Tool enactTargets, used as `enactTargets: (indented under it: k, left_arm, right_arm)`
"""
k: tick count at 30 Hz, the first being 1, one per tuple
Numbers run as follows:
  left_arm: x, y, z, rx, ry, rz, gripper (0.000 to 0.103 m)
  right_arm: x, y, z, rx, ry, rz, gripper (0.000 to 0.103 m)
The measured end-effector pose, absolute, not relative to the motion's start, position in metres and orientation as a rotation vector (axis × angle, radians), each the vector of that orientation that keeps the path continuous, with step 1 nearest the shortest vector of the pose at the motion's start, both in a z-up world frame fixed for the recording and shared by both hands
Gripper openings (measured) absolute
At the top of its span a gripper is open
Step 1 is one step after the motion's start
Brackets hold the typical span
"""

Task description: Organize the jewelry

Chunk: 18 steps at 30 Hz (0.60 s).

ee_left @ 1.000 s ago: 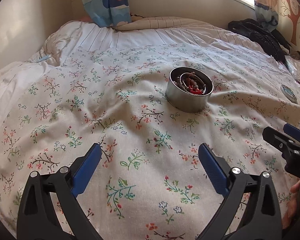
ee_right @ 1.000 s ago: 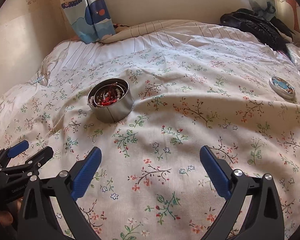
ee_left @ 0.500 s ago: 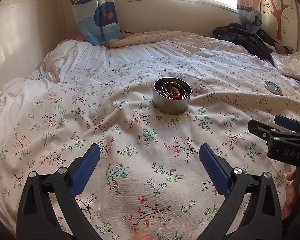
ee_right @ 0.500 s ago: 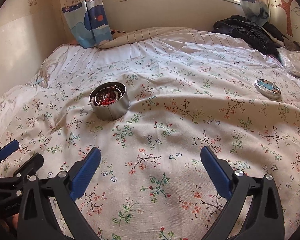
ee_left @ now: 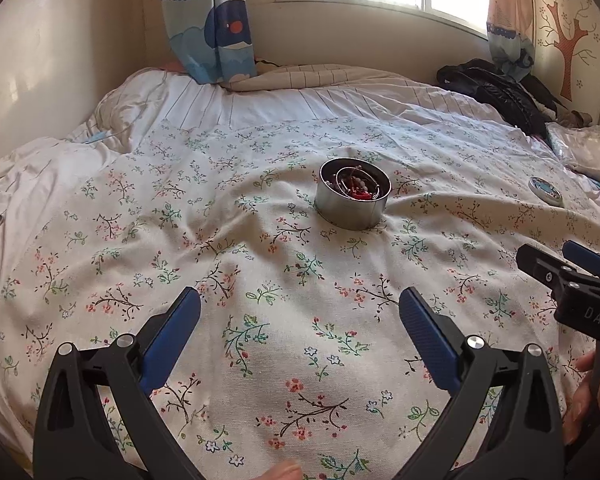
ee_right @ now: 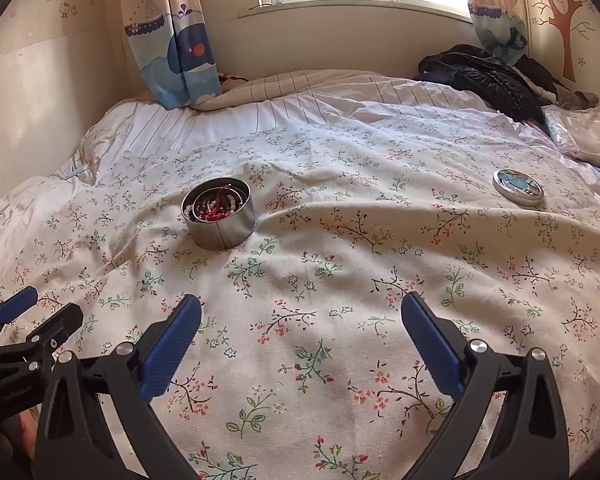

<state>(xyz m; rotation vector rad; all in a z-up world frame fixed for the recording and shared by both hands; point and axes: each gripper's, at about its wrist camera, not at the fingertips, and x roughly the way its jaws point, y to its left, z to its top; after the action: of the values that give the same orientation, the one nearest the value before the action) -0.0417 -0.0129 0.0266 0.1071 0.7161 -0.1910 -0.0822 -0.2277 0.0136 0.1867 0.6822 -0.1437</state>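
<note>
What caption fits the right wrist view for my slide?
Open right gripper hovers over floral bedspread; jewelry tin ahead-left.

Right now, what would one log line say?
left tool open, empty | right tool open, empty | tin holds jewelry | lid apart on bedspread

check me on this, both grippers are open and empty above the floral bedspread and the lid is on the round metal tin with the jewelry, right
Not quite: the lid is off, lying apart on the floral bedspread, to the right of the round metal tin. The right wrist view shows the tin open with beads visible. The left gripper and right gripper are indeed open and empty.
</note>
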Motion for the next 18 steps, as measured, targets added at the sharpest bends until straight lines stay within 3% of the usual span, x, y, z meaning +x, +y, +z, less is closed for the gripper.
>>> enactTargets:
  k: [18]
  left_arm:
    - [-0.0410, -0.0190, 0.0240, 0.141, 0.720, -0.186, 0.096]
  right_arm:
    - [-0.0813, -0.2262, 0.0138, 0.163, 0.688, -0.164, 0.096]
